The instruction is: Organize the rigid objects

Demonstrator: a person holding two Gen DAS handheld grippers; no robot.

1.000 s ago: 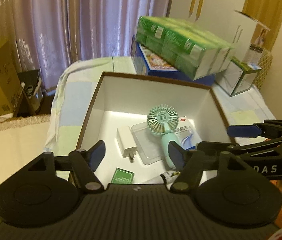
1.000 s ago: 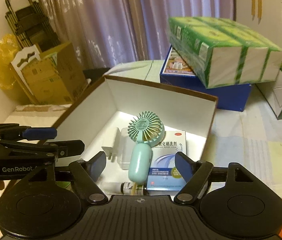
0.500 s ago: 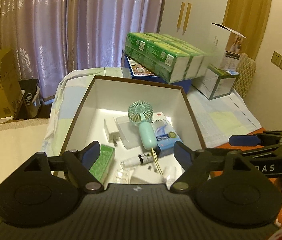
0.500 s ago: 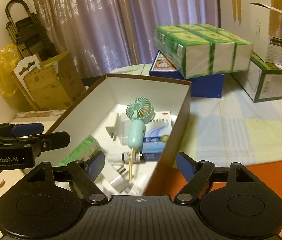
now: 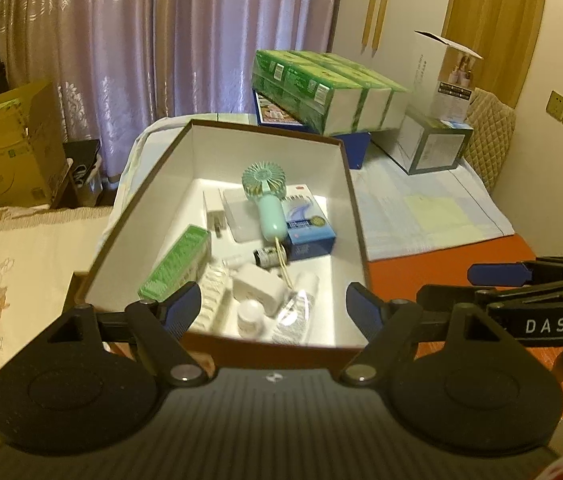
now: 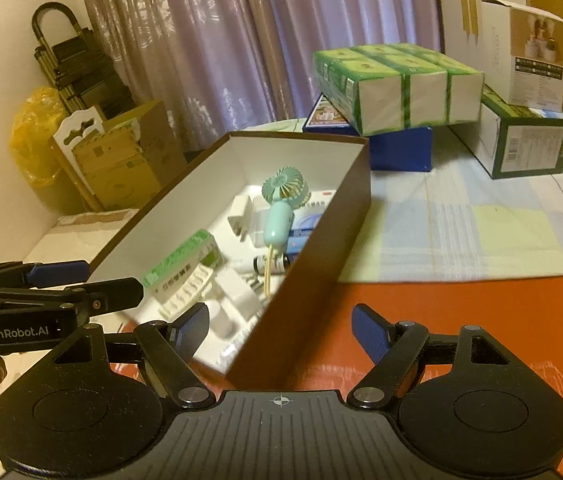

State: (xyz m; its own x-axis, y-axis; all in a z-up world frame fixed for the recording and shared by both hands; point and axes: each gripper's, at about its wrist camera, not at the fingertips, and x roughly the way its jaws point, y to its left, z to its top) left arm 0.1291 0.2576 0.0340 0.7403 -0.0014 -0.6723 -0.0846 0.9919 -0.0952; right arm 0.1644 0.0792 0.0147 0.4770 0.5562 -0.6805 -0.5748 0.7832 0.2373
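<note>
Curtains point(image 5: 169, 40) hang at the back, far beyond both sets of jaws, with cardboard cartons point(image 5: 9, 148) at far left. Ahead of the left gripper point(image 5: 273, 308), its jaws wide and empty, a brown box point(image 5: 355, 220) rests on the orange worktop point(image 6: 461, 312). Inside lie a green packet point(image 5: 177, 260), a mint handheld fan point(image 5: 265, 196), a blue carton point(image 5: 305, 224), a small bottle point(image 5: 265, 257) and white items. The right gripper point(image 6: 281, 330), jaws likewise spread with nothing between them, straddles the box's near right corner. Farther right a checked cloth point(image 6: 481, 228) carries stacked green packs point(image 6: 397, 84).
</note>
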